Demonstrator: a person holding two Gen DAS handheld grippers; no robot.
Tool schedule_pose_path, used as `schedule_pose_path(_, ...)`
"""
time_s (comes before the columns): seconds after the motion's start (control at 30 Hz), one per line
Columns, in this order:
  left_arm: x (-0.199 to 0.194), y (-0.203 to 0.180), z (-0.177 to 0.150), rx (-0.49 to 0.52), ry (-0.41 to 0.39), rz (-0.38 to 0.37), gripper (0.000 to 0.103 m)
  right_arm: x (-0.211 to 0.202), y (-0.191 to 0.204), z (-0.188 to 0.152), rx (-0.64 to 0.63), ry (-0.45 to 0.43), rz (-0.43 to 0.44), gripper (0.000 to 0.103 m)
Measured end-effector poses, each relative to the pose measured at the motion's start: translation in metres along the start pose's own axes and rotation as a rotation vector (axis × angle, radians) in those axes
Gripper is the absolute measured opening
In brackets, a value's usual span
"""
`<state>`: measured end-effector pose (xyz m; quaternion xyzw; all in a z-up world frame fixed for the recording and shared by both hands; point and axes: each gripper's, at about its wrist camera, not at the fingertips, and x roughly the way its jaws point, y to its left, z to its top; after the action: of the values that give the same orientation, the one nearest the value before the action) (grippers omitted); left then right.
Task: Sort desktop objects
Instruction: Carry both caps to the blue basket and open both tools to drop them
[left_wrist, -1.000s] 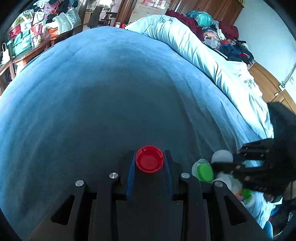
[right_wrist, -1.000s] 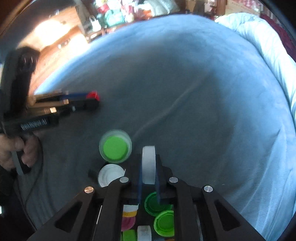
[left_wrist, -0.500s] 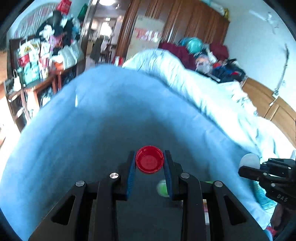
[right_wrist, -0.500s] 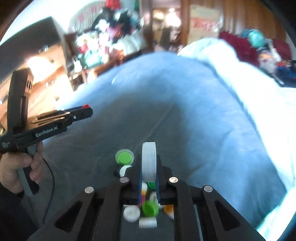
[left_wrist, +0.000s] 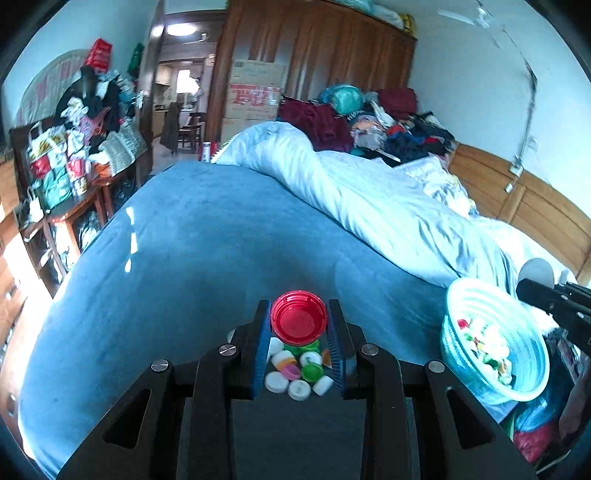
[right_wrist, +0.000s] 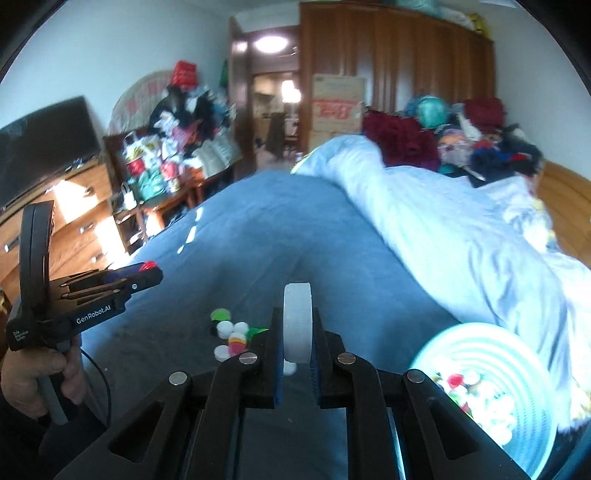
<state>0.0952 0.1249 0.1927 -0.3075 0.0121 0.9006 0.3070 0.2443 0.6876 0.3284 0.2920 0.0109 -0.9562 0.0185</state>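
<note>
My left gripper (left_wrist: 298, 318) is shut on a red bottle cap (left_wrist: 298, 314), held open side towards the camera, high above the blue bed cover. My right gripper (right_wrist: 297, 325) is shut on a white bottle cap (right_wrist: 297, 322), gripped on edge. Below both lies a small pile of loose caps (left_wrist: 297, 367), white, green, pink and orange, also seen in the right wrist view as the same pile (right_wrist: 231, 336). A light teal plastic basket (left_wrist: 463, 306) with several caps in it stands at the right. The left gripper (right_wrist: 151, 272) shows in the right wrist view, held by a hand (right_wrist: 35, 373).
A pale blue quilt (left_wrist: 369, 199) lies bunched along the right side of the bed. Clothes are heaped at the far end. A cluttered wooden table (left_wrist: 70, 206) stands left of the bed, and a dresser (right_wrist: 74, 229) with a television on it.
Both grippers rose well above the bed with their caps still held and tilted up, so the room and the teal basket came into view. The cap pile now looks small and far below.
</note>
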Motion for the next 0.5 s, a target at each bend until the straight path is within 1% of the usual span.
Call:
schedule_pose_path(0.13,-0.007,-0.031,-0.001,0.045,0.015,-0.024,0.025,-0.026,-0.02,-0.011,0.061,-0.022,-0.024,0.012)
schedule_pose_path(0.27,-0.012,-0.064,-0.004,0.093,0.035,-0.054,0.025,-0.049,-0.038,-0.022,0.096,-0.044,-0.037,0.012)
schedule_pose_path(0.5,-0.009,-0.107,-0.005,0.157,0.069,-0.084,0.025,-0.072,-0.069,-0.035,0.16,-0.071,-0.07,0.012)
